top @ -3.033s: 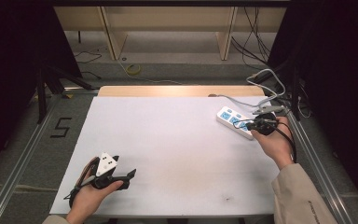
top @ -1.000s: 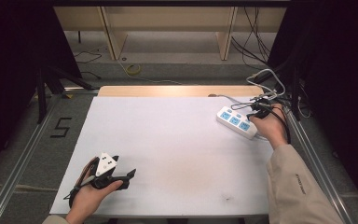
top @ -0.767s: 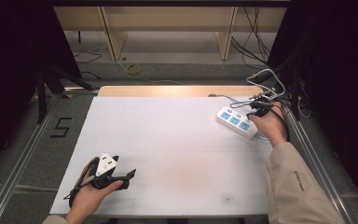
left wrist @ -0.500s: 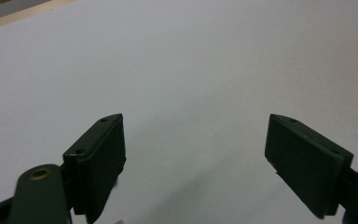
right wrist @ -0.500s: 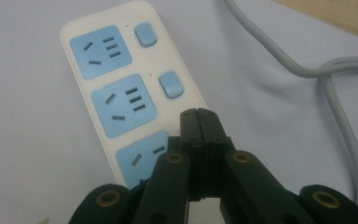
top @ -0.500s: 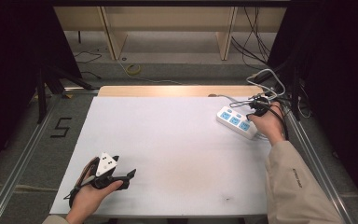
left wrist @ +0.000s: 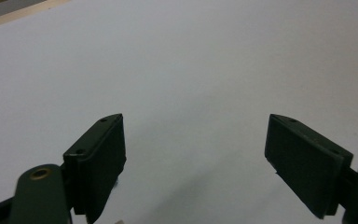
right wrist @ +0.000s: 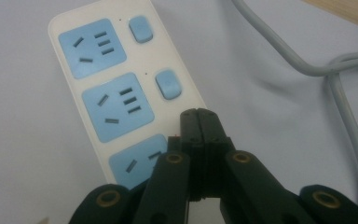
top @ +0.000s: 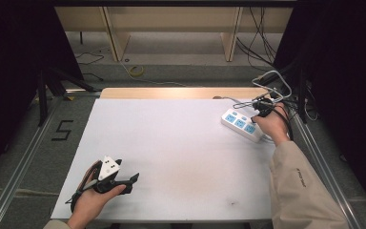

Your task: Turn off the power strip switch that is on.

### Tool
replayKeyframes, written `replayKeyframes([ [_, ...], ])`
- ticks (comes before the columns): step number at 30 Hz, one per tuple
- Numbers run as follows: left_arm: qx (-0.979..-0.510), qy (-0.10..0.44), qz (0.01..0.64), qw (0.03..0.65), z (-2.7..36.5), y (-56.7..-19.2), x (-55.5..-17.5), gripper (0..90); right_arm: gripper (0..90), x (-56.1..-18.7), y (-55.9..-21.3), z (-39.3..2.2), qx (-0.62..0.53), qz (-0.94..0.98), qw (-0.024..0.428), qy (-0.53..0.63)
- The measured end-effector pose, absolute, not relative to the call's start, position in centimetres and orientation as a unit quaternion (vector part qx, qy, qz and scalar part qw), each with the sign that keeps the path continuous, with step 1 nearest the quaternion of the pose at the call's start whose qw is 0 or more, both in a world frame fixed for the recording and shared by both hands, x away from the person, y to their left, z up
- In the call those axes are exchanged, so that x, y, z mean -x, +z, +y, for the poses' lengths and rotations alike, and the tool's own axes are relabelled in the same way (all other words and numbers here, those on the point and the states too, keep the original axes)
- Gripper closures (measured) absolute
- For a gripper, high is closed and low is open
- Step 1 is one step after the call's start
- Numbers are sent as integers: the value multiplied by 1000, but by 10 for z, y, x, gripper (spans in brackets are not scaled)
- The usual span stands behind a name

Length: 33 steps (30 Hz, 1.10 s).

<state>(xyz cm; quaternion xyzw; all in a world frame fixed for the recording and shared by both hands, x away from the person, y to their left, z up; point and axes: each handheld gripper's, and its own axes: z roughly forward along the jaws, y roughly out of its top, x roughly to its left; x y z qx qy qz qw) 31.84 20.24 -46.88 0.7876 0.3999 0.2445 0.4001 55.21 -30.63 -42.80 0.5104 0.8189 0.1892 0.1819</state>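
High view: at the near left of the table, the left gripper lies low in the person's hand, and it sits where it sat three seconds ago. In the left gripper view its jaws stand wide apart with nothing but bare white surface between them. It looks like it plays no part in the work for now.

Moving right, the strip lies near the far right edge of the table, slanted, its grey cord looping off behind it. The strip has not shifted across the earlier pictures.

The right gripper is what has changed. Three seconds ago it was held just in front of the strip's near end; since then the hand has pushed forward and now rests at the strip's far side, over its near end. In the right gripper view the jaws are pressed flat together, gripping nothing, with their joined tip down on the white casing beside the third socket, just below the second switch. The first switch lies farther up. A third switch would sit about under that tip, though the jaws hide the spot. The closed tip appears set to press it; whether it has clicked cannot be told.
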Motion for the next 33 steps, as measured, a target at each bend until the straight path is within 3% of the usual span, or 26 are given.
replayKeyframes([
  [33, -788, 245, 398, 400, 203, -469, -318, 204, 900, -562, -431, -306, -516, 826, 163, 157],
])
